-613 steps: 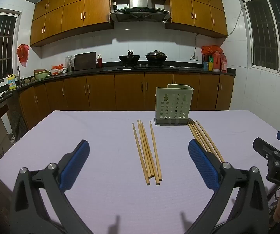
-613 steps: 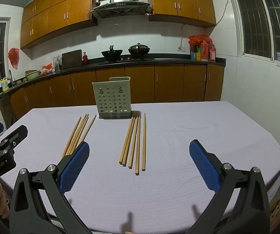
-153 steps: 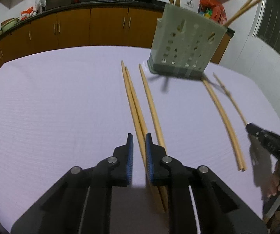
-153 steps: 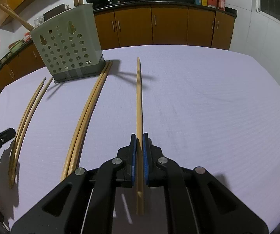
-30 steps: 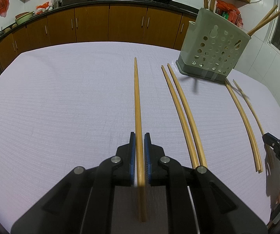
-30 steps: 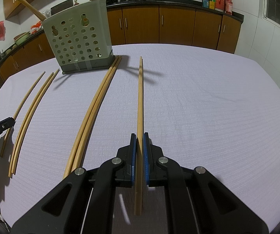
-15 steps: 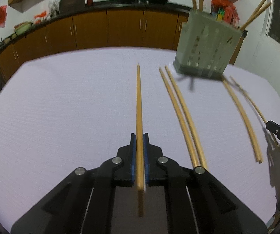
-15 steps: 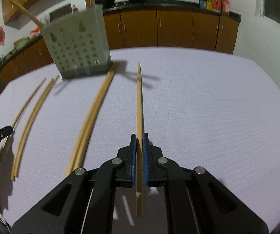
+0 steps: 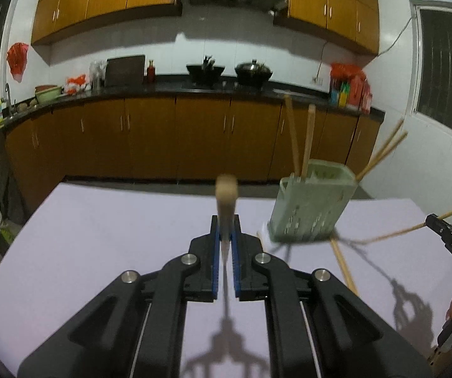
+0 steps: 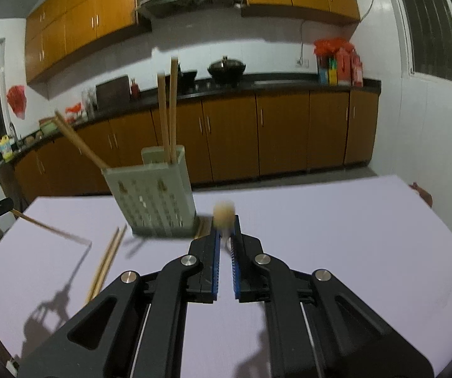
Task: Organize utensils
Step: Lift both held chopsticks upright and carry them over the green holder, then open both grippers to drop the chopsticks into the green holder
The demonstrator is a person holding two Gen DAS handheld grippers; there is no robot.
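- Up close, the left gripper (image 9: 225,236) pinches a blurred chopstick (image 9: 226,190) pointing end-on at its camera.
- Likewise the right gripper (image 10: 225,239) clamps its own chopstick (image 10: 223,213).
- Beyond, the perforated green utensil holder (image 9: 312,208) stands on the lilac table (image 9: 100,236), four sticks inside.
- Only the right view shows two loose chopsticks (image 10: 106,261) left of the holder.

Kitchen beyond a lilac-covered table (image 9: 100,236). A black counter (image 9: 163,89) tops brown cabinets; on it, a wok (image 9: 205,71) beside a lidded pot (image 9: 253,71), a cutting board (image 9: 125,71) further left, red packets (image 9: 350,86) far right
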